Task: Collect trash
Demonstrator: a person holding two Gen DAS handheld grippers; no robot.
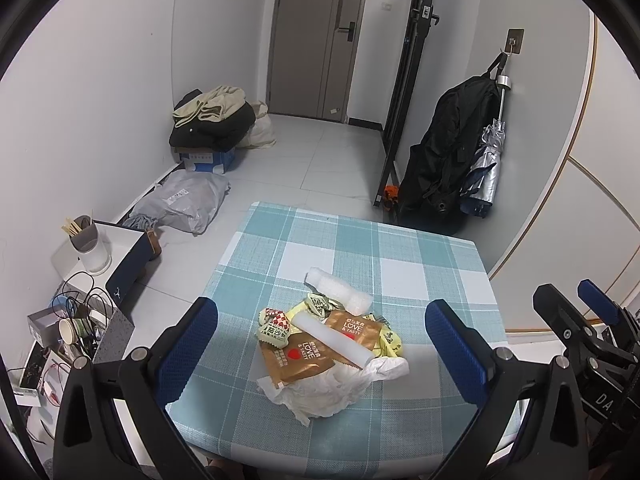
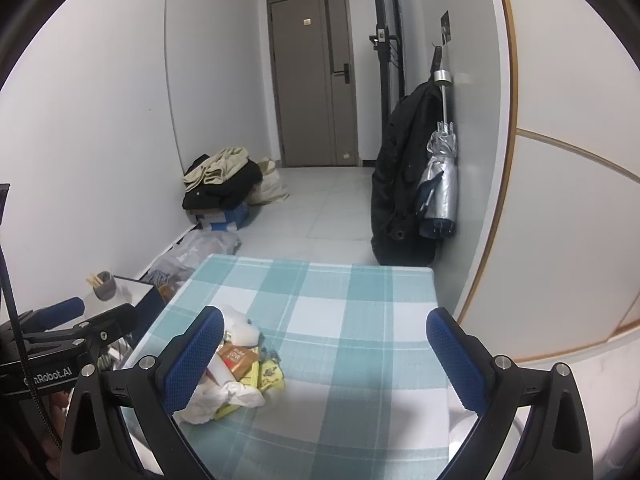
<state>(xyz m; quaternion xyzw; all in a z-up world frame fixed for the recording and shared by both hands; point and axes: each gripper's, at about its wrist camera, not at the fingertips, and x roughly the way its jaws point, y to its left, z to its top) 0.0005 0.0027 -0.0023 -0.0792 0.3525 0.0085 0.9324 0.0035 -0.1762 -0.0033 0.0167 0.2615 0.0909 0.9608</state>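
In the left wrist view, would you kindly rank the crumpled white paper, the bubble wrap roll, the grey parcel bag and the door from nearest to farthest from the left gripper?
1. Crumpled white paper: on the table, just ahead of the left gripper.
2. Bubble wrap roll: far side of the trash pile.
3. Grey parcel bag: floor, left of the table.
4. Door: end of the hallway.

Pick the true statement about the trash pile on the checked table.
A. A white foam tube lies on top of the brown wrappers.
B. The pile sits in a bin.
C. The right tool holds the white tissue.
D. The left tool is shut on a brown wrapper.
A: the foam tube lies across the brown wrappers on the table; both the left tool and the right tool are open and hold nothing.
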